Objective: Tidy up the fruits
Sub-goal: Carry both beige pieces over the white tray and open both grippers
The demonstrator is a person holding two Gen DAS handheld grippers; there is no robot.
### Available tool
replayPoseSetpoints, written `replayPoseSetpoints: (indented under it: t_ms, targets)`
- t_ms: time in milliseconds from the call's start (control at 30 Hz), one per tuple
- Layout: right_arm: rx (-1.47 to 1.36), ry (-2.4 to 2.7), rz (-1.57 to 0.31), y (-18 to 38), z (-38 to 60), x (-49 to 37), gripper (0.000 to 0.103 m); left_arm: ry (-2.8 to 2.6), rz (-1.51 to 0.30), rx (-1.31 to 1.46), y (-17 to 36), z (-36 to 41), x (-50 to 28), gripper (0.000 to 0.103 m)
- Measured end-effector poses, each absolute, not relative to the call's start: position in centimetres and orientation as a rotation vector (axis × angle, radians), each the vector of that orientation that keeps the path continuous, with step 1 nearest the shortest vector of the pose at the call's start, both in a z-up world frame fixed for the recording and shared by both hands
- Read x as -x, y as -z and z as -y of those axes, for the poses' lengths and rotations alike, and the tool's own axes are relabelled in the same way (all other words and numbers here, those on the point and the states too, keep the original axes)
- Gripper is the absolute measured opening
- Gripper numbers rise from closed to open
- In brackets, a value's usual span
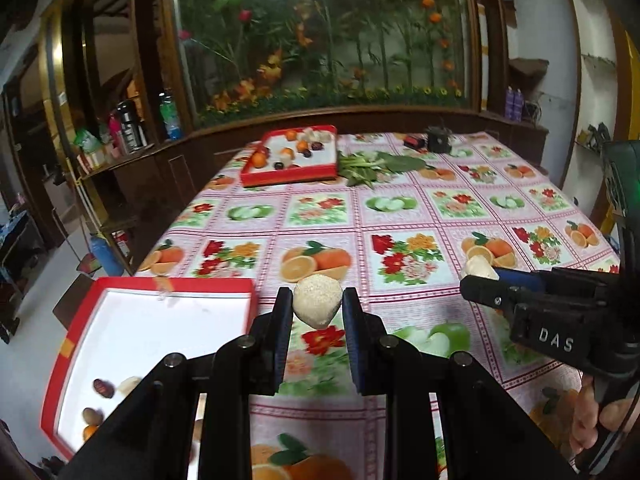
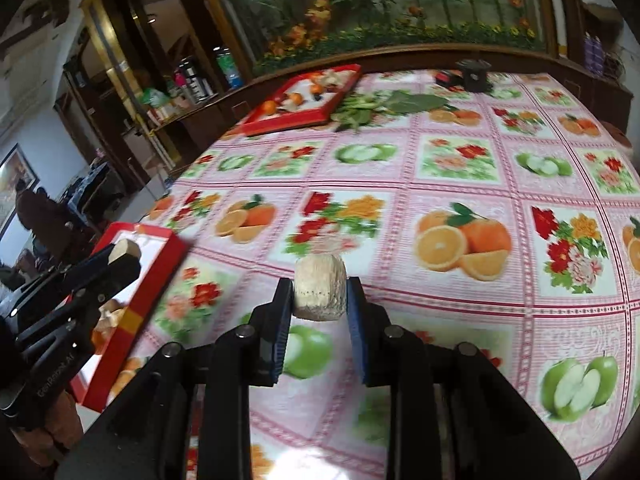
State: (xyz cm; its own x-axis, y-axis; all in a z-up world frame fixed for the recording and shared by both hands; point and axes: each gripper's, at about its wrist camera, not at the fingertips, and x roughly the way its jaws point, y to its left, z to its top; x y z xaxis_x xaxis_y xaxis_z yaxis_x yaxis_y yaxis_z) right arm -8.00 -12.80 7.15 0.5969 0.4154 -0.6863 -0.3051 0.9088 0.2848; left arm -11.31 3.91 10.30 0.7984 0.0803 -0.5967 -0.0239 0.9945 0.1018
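Two pale fruits, likely light, firm and rough-skinned, are riding mid-body between pads above the tablecloth, left gripper and right gripper each clamping one, near tray sitting left, far tray beyond.

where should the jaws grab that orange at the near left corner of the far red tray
Take the orange across its round middle, coming from above: it sits low inside the far red tray, whose raised rim blocks a level approach from the near side. Other fruit lies apart from it, so the jaws should have room.
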Motion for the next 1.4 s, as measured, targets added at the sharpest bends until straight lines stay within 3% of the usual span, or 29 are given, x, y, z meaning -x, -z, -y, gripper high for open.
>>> replayPoseSetpoints:
  t_ms: [700, 1400]
  targets:
    - [0.013, -0.653, -0.770, -10.0, -4.6, 13.5, 0.029, -0.301, -0.589, -0.018, -10.9, -17.2, 16.7, 0.024]
    - [0.080, -0.637, -0.890, -5.5, -12.0, 12.9, 0.029, -0.391, -0.691, -0.003, -6.6, -22.6, 16.7, 0.024]
